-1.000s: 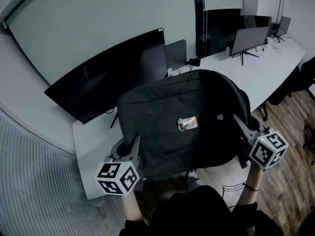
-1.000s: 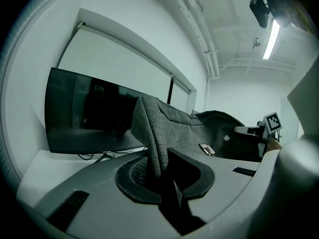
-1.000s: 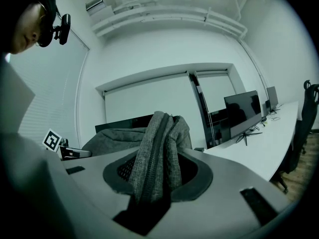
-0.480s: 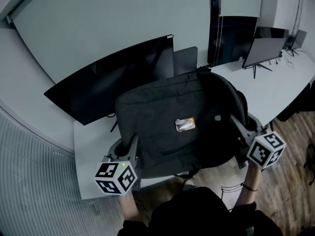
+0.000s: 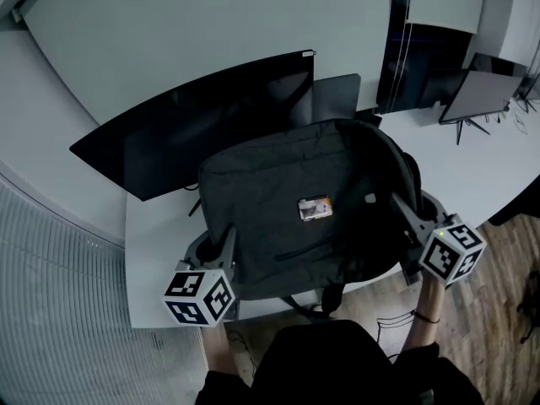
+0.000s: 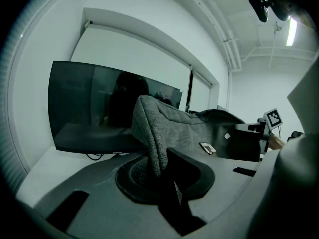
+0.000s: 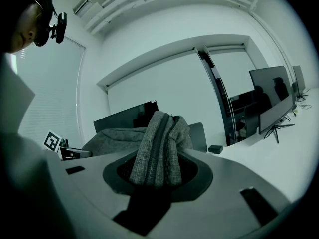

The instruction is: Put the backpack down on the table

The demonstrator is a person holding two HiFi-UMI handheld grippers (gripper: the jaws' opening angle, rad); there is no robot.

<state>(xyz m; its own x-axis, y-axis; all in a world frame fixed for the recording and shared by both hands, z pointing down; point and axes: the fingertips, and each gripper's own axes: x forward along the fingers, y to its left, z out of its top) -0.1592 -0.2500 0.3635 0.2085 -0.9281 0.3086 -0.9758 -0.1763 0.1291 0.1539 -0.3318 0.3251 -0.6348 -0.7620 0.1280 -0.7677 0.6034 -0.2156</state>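
Note:
A dark grey backpack (image 5: 295, 209) with a small label hangs flat between both grippers over the near edge of the white table (image 5: 156, 251). My left gripper (image 5: 226, 247) is shut on the backpack's left side; in the left gripper view the grey fabric (image 6: 152, 133) runs into the jaws. My right gripper (image 5: 403, 211) is shut on the right side, and in the right gripper view a bunched fold with a zip (image 7: 159, 151) sits between the jaws. A strap (image 5: 331, 298) dangles below the backpack's near edge.
A large dark monitor (image 5: 202, 129) stands behind the backpack, with a second dark panel (image 5: 336, 99) beside it. Another monitor (image 5: 485, 99) on a stand is at the far right of the table. Wooden floor (image 5: 489, 310) lies at the right. The person's body (image 5: 329, 365) is below.
Both grippers have carried the backpack forward toward the monitor, further over the table. The grips on both sides look the same.

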